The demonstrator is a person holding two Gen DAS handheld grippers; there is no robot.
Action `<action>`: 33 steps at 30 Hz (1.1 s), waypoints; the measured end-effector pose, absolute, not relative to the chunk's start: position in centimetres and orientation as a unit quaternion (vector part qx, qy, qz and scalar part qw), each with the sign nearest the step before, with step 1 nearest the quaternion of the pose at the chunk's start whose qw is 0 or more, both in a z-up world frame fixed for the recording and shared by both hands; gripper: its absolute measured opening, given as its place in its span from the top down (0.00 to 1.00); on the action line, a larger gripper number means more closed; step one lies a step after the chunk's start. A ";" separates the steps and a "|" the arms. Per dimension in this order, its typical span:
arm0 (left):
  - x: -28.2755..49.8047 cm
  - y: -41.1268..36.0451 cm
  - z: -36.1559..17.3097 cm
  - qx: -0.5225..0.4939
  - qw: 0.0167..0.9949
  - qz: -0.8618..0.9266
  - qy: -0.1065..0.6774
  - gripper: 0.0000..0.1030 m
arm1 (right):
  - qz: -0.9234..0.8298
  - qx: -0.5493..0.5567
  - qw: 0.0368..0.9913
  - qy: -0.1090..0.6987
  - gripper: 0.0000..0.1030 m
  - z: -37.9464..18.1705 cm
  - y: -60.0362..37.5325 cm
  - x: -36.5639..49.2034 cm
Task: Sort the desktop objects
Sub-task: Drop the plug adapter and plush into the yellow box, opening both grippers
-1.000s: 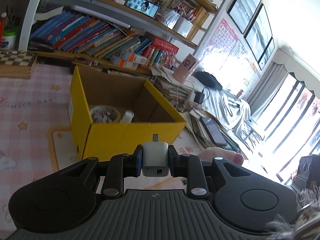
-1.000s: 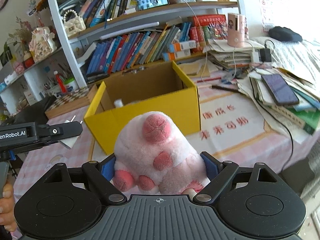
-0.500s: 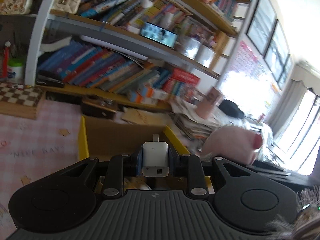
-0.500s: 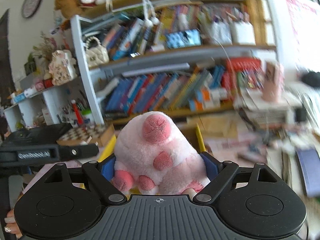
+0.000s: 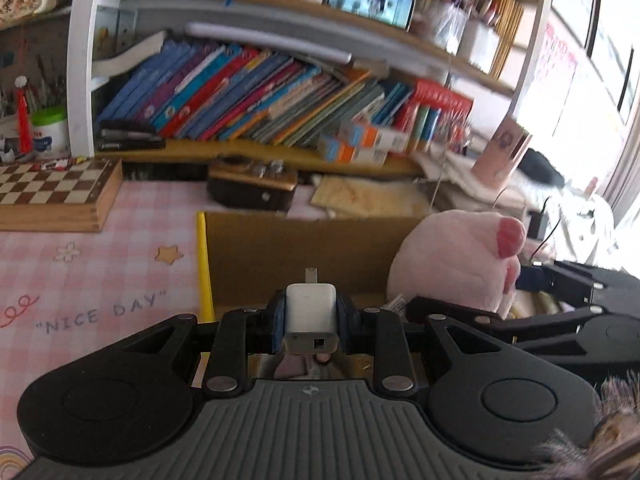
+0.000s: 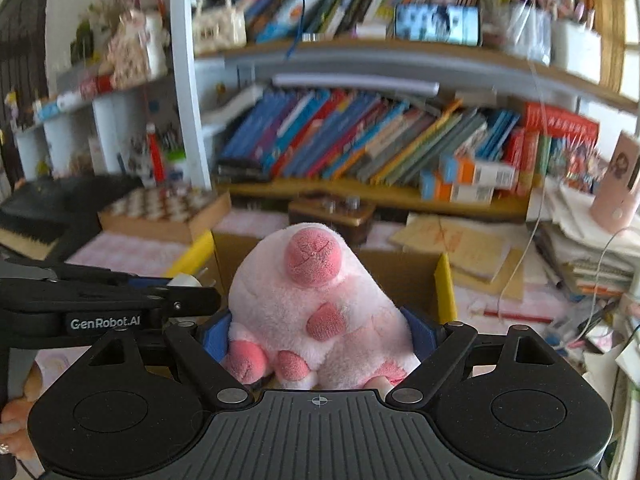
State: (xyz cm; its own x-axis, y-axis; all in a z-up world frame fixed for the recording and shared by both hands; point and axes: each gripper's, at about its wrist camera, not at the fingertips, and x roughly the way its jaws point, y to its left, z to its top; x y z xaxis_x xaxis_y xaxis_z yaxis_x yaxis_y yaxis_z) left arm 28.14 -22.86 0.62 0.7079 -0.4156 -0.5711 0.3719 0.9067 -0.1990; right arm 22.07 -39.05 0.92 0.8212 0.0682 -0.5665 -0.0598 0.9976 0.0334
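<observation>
Both grippers sit over the yellow box (image 5: pixel 304 256) on the pink checked desk (image 5: pixel 100 272).

L gripper (image 5: pixel 310 314): jaws pinched tight on a small white charger (image 5: pixel 310 312), blue pads flat vs. its sides, a metal prong sticking out fwd. It hangs just above the box's open top, near the left wall.

R gripper (image 6: pixel 320 336): jaws spread wide but clamped on a pink plush (image 6: pixel 316 304), pads sunk into its flanks, darker pink snout and feet facing out. From the L cam the plush (image 5: pixel 452 256) is over the box's right side, right beside the charger, the two tools nearly shoulder to shoulder.

Box: brown cardboard inside, yellow outside, top open. Contents mostly hidden by the tools. Below the L gripper there's sth pinkish and pale down inside (image 5: pixel 304 364), prob. small items, too blurred to name. From the R cam a white rounded thing (image 6: pixel 185 280) peeks up by the box's left rim; can't tell what.

Around the box: chessboard (image 5: pixel 48 192) to the left rear, dark wooden case (image 5: pixel 252 188) right behind, loose brown papers (image 6: pixel 452 244) behind-right, paper pile (image 6: pixel 592 248) far right. Bookshelf (image 5: pixel 256 96) packed w/ leaning books behind all of it.

A hand (image 6: pixel 12 420) shows at the R cam's lower left edge.
</observation>
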 end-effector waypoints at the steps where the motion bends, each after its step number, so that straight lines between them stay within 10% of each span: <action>1: 28.3 -23.1 0.3 -0.027 0.923 -0.212 0.321 0.77 | 0.037 0.001 0.951 0.307 0.15 0.5 -39.1 22.4; 18: 28.8 -25.5 -1.0 0.066 0.919 -0.201 0.331 0.69 | 0.086 -0.046 0.920 0.379 0.14 -2.0 -38.8 24.0; 22: 28.7 -25.3 -0.7 0.056 0.923 -0.198 0.326 0.54 | 0.074 -0.043 0.922 0.377 0.10 -1.9 -39.0 24.0; 25: 28.1 -24.6 0.2 0.033 0.931 -0.203 0.301 0.10 | 0.073 -0.034 0.925 0.372 0.09 -1.8 -39.3 23.7; 33: 24.4 -22.8 4.0 -0.004 0.951 -0.205 0.231 0.03 | 0.060 -0.012 0.946 0.317 0.09 0.5 -40.0 21.2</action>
State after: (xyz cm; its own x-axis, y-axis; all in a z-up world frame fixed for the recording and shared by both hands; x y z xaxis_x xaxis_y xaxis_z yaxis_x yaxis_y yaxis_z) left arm 24.40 -22.82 4.02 0.8092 -0.3923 -0.4373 0.3881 0.9158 -0.1032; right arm 21.16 -40.02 0.46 0.7919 0.1061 -0.6014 -0.1215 0.9925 0.0152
